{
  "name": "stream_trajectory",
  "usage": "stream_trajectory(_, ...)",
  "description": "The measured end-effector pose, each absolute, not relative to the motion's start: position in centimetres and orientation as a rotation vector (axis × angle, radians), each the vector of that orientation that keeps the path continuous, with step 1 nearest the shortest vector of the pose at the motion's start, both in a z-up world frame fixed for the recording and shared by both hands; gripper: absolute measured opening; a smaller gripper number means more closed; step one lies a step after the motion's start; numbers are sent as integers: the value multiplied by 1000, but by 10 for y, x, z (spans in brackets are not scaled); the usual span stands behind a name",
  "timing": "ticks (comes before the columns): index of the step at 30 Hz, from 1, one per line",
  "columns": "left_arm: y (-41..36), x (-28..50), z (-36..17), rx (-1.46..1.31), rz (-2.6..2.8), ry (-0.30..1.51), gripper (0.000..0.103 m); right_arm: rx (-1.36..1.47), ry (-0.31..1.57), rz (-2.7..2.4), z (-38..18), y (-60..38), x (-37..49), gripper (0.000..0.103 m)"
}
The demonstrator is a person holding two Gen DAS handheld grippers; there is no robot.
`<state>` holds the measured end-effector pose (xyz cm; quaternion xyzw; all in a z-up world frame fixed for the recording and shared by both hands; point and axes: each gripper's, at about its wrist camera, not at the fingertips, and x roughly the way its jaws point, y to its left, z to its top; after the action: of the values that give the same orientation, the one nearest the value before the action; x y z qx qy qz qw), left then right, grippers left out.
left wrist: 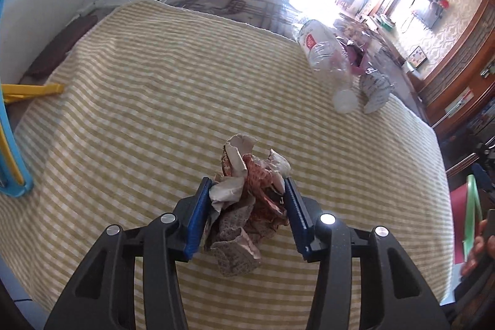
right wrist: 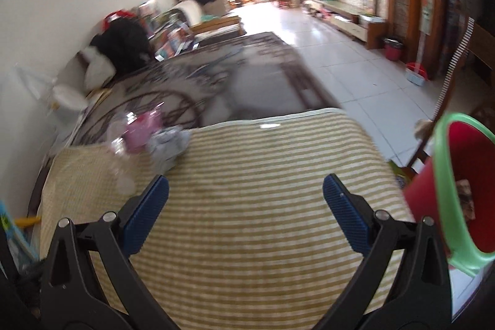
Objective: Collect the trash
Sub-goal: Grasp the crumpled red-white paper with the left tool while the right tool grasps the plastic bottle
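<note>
One crumpled printed paper wad (left wrist: 247,200) sits pinched between the blue pads of the left gripper (left wrist: 246,212), narrowed onto it above the striped cloth (left wrist: 154,82). Ahead and right lie one clear plastic bottle (left wrist: 324,57) with an unreadable red label, one pink wrapper (left wrist: 355,54) and one scribbled paper scrap (left wrist: 376,92). The right gripper (right wrist: 246,206) gapes wide, empty; one red bin (right wrist: 458,184) with green rim stands to its right.

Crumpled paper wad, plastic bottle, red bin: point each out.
crumpled paper wad (left wrist: 247,200), left wrist view, middle of the wad between the blue pads
plastic bottle (left wrist: 324,51), left wrist view, clear body below the label
red bin (right wrist: 464,163), right wrist view, red inner wall
</note>
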<state>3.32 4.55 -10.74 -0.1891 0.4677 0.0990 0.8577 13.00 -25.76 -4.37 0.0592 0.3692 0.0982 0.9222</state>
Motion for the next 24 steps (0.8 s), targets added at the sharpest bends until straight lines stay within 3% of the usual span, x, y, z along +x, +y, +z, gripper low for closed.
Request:
stream_trajectory(6,55,33,-107,-520,162,968,45,-26,811,399,-59,-190,135,98)
stream_trajectory(14,69,29,-98,-594,150,926,47,10,945,496,-81,-107,189,77)
stream_trajectory(24,86,31,-101,-708,137,908,50,-98,1028,453,-93,-33,248,67)
